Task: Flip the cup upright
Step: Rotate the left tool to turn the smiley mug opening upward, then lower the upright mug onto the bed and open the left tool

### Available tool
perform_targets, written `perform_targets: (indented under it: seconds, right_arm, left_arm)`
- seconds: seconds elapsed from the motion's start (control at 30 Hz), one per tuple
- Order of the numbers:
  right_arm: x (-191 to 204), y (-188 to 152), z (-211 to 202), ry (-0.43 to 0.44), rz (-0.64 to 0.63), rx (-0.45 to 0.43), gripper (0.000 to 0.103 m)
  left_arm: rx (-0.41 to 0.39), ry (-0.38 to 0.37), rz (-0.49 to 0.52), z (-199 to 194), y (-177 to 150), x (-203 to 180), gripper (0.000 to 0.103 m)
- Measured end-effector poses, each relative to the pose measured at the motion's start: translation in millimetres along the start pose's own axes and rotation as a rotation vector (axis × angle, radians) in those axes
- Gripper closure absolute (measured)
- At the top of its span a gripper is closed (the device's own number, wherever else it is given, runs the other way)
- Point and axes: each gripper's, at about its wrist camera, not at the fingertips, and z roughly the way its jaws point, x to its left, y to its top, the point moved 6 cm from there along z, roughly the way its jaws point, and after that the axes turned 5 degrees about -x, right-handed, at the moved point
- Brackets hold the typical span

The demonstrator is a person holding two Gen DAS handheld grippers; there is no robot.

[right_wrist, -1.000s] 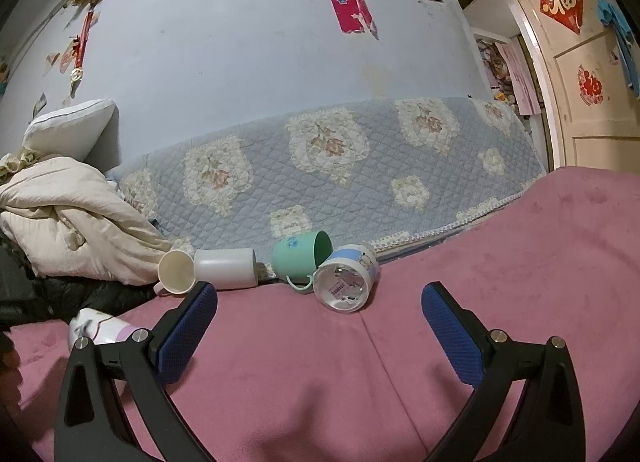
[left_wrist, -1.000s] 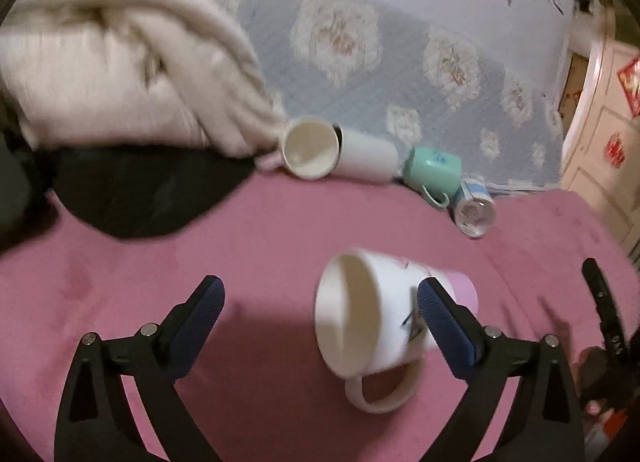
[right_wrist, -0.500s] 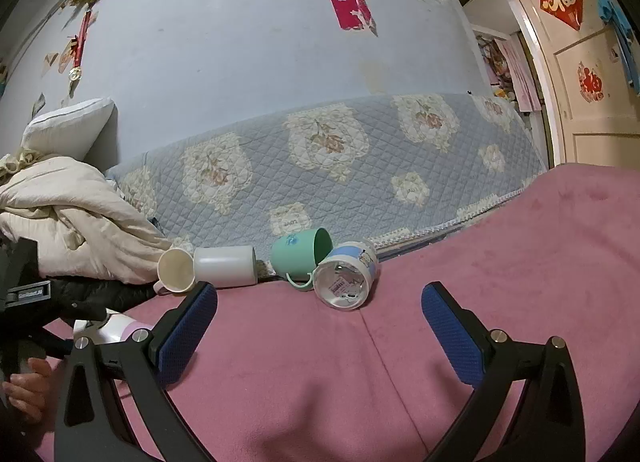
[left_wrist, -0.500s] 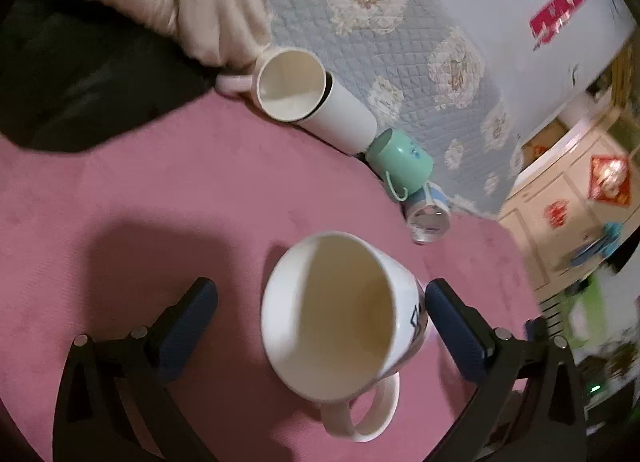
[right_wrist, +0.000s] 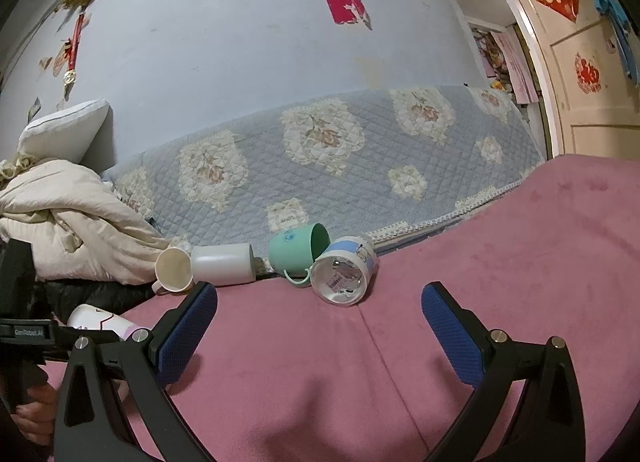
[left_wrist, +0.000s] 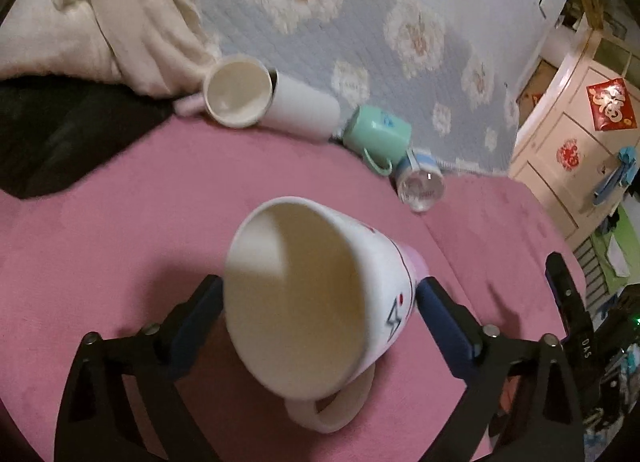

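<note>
Now your left gripper (left_wrist: 320,302) has closed its fingers on the cup (left_wrist: 320,294), mouth tipped toward you, lifting begun; your right gripper (right_wrist: 320,326) hangs open, idle.

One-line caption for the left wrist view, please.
Left hand-held gripper clasps a tilted white mug above the pink blanket.

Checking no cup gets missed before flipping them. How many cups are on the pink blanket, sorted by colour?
White with pink print, held in the left tool: 1
Cream: 1
Plain white: 1
Green: 1
Blue-and-white: 1
Total: 5
</note>
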Motion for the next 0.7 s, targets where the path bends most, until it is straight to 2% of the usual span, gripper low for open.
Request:
perform_targets:
  seconds: [0.2,0.3,0.53,0.63,0.7]
  right_arm:
    - [-2,0,0,-0.001,0.004,0.001,0.000]
    - [-2,0,0,-0.001,0.005,0.001,0.000]
    - [-4,1,-1,-0.003,0.009,0.004,0.000]
    - [-4,1,-1,-0.003,0.008,0.003,0.000]
    - [-4,1,0,-0.002,0.007,0.004,0.000]
  left_arm:
    - [-0.153,0.179,0.220,-31,13,-22,0.019]
    - [-0.142,0.244,0.261,-32,16,-25,0.019]
    - [-0.113,0.287,0.333,-24,22,-35,0.019]
    - [-0.067,0.329,0.413,-14,23,-43,0.019]
    - [-0.064,0.345,0.448,-9,23,-50,0.019]
